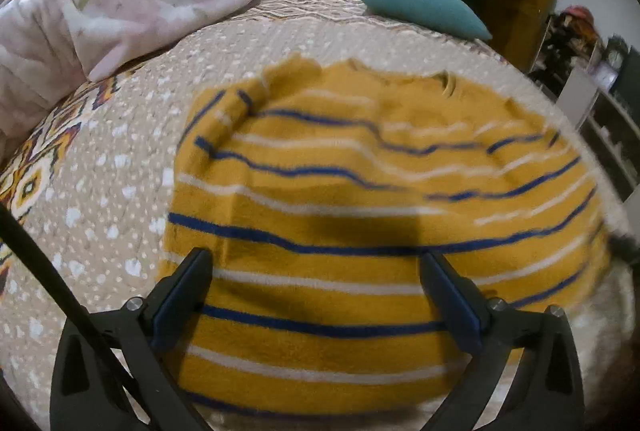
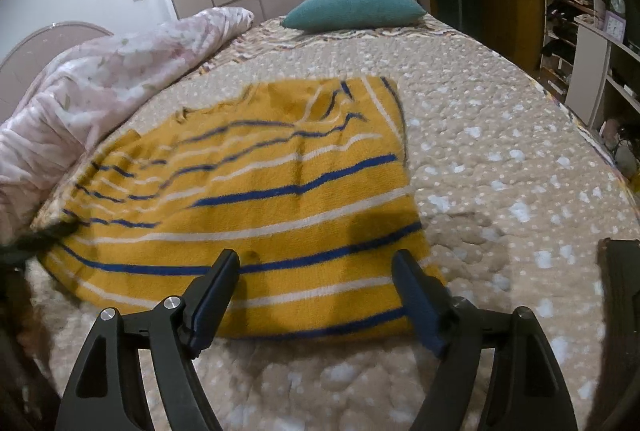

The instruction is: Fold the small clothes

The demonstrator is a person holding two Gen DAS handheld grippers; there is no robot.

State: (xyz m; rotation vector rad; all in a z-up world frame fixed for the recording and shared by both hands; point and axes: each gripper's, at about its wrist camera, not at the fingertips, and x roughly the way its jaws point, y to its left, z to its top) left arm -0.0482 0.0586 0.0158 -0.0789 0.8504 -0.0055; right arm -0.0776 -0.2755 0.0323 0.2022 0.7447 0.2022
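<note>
One sweater lies flat on the bed, and both your grippers hover over its near hem. Going left to right in the right wrist view: the duvet is heaped at the left, the sweater is beside it, and bare bedspread fills the right. Its neckline points away from you, toward the pillow at the far end; its stripes run across. Your left gripper has its jaws apart, with nothing clamped. Your right gripper is likewise spread wide above the hem's right corner, holding nothing.
</note>
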